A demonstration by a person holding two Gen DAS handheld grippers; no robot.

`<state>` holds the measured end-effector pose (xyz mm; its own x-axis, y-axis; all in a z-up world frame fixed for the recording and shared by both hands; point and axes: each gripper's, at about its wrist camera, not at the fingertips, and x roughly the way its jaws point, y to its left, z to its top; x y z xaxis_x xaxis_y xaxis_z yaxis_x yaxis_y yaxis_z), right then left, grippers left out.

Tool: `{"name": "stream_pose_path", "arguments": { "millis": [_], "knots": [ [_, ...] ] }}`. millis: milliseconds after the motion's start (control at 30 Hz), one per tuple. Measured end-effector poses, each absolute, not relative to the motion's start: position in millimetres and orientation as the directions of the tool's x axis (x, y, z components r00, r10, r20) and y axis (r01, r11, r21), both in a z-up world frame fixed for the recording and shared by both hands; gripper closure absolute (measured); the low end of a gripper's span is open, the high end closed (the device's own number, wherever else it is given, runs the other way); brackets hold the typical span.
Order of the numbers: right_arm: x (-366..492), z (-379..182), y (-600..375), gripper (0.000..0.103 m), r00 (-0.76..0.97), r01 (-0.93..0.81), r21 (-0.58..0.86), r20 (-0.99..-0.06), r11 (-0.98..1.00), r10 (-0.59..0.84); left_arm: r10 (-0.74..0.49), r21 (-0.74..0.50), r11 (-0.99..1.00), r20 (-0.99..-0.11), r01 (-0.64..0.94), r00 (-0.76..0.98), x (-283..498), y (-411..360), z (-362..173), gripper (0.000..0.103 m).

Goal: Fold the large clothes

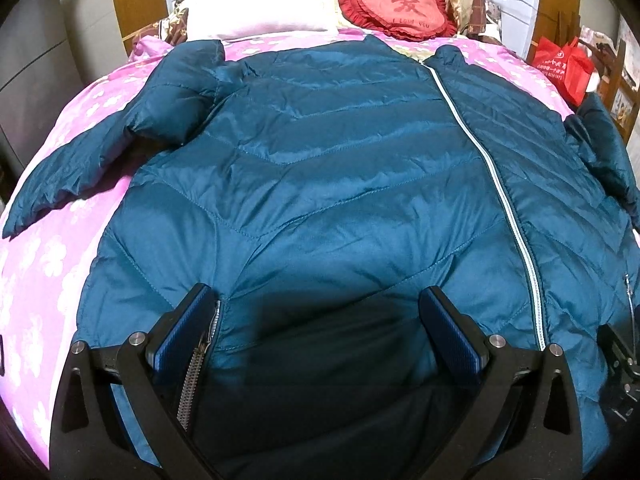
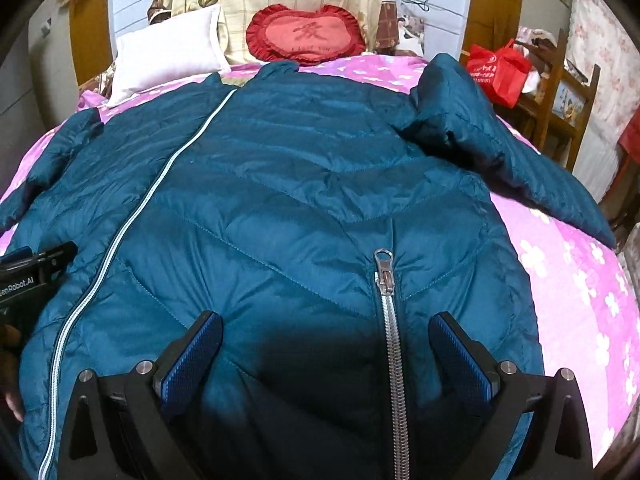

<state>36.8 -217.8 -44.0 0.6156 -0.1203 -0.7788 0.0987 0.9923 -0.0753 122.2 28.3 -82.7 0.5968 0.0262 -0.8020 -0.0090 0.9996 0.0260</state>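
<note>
Teal jacket: a quilted puffer jacket [image 1: 320, 184] lies spread front-up on the bed, hem toward the cameras, collar toward the pillows; laid flat so a fold can start from the hem.
Left tongs: the left tongs [image 1: 320, 344] hang released, blue pads wide apart, low over the jacket's hem on the wearer-right panel; nothing is between the pads.
Right tongs: the right tongs [image 2: 326, 356] are likewise spread and hold nothing, over the hem of the other panel.
Pocket zips: one silver pocket zip [image 1: 196, 364] runs just beside the left tongs' left pad; another pocket zip [image 2: 390, 328] runs up between the right tongs' pads.
Front zip: the pale front zip [image 1: 496, 184] is closed, which keeps both panels together as one sheet.
Sleeves: the left-side sleeve [image 1: 92, 148] and right-side sleeve [image 2: 500, 152] splay outward from the jacket's shoulders, not yet folded in.
Judgement: both tongs seem poised to pinch the hem; slippery, puffy fabric may slide.
Bed: pink flowered bedspread [image 1: 44, 256] beneath the jacket.
Beyond the collar: white pillow [image 1: 256, 8] and red heart cushion [image 1: 400, 4].
</note>
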Motion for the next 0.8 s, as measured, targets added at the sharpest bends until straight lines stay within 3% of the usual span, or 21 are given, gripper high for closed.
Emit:
{"name": "stream_pose_path", "arguments": {
  "millis": [167, 333, 533, 667, 733, 800],
  "knots": [
    [37.9, -44.8, -218.0, 0.000, 0.613, 0.099, -0.070, -0.782, 0.993, -0.116, -0.014, -0.004, 1.000, -0.791, 0.017, 0.612, 114.6, 33.9, -73.7, 0.001],
    [37.0, -44.6, -217.9, 0.000, 0.615, 0.100, -0.070, -0.780, 0.993, -0.116, -0.029, -0.117, 0.991, -0.675, -0.068, 0.738, 103.2, 116.3, -19.7, 0.001],
    [36.0, -44.3, -216.3, 0.000, 0.615, 0.100, -0.077, -0.779, 0.992, -0.122, 0.251, -0.007, 0.937, -0.679, -0.348, 0.690, 142.6, 285.0, 0.8, 0.001],
    [37.2, -44.4, -215.1, 0.000, 0.612, 0.100, -0.082, -0.781, 0.992, -0.126, 0.447, 0.132, 0.842, -0.713, -0.523, 0.540, 166.4, 398.5, -15.1, 0.001],
    [37.8, -44.3, -215.2, 0.000, 0.611, 0.099, -0.084, -0.782, 0.991, -0.128, 0.488, 0.170, 0.794, -0.750, -0.583, 0.446, 172.8, 446.7, -29.3, 0.001],
    [38.0, -44.3, -215.5, 0.000, 0.609, 0.099, -0.087, -0.782, 0.991, -0.129, 0.453, 0.126, 0.798, -0.771, -0.590, 0.447, 174.3, 470.7, -39.7, 0.001]
  ]
}}
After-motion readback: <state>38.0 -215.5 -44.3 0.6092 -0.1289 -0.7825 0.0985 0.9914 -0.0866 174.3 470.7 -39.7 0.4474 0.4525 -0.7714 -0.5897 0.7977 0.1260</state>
